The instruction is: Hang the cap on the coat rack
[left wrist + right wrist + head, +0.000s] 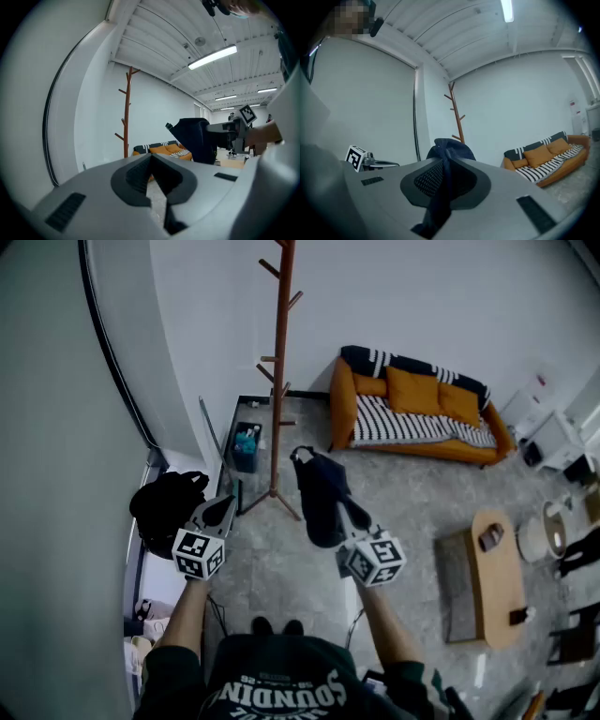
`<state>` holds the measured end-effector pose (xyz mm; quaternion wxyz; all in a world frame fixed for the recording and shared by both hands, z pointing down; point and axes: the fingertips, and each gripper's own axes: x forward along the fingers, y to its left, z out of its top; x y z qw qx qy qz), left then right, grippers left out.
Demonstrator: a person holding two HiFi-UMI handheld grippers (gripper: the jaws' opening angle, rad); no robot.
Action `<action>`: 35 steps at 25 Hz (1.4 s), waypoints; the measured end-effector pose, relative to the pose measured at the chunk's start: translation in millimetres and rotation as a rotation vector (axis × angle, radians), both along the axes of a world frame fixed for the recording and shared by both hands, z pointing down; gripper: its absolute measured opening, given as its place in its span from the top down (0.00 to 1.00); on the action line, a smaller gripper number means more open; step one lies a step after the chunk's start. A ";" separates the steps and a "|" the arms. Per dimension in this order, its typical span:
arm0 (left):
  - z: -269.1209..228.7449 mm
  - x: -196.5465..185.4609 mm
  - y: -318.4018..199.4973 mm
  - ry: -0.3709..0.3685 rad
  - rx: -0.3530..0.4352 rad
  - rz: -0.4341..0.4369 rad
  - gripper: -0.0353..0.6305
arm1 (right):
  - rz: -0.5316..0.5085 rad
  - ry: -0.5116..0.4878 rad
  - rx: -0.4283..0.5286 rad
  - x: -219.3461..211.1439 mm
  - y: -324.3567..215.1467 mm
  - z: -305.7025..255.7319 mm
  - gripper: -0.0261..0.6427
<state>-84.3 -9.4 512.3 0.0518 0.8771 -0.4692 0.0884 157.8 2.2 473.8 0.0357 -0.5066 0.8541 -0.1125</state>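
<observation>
Closest in, the left tongs [228,503] [151,159] are drawn together with nothing between them, parked at about nine o'clock of their partner. The left gripper view shows only a sliver of floor [157,201] through the seam.

Right beside them, the right tongs [345,512] [446,164] are pinched onto a fold of dark cloth. That's the cap [317,491] [449,146] [194,138], carried in the air in front of the person, clear of the floor.

It bunches and drapes where the pads bite, so I'd call it soft, light and floppy, with no risk of breaking. It will sag and twist rather than hold a shape. The brim is probably the one stiff part, though I can't pick it out here.

The grip sits on the near end of the cloth, and that looks right to me: it leaves the far end free to go over a peg.

In the head view the long axis runs from the tongs at five o'clock up towards eleven, with a small tab or strap at the leading tip.

Farther out, the coat rack [279,381] [457,112] [126,117] stands upright at roughly eleven o'clock of the cap, well apart from it, its short pegs angling upwards.

Beyond that, at two o'clock, sits the orange sofa [417,409].
</observation>
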 end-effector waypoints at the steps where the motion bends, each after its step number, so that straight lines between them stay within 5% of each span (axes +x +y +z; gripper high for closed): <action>1: -0.4 1.6 -0.3 -0.001 0.001 0.002 0.95 | 0.001 0.000 0.000 1.4 -0.6 -0.7 0.92; 35: 11.4 -23.6 -16.7 0.011 -0.023 0.001 0.95 | 0.007 -0.003 -0.020 -31.9 -22.7 0.0 0.91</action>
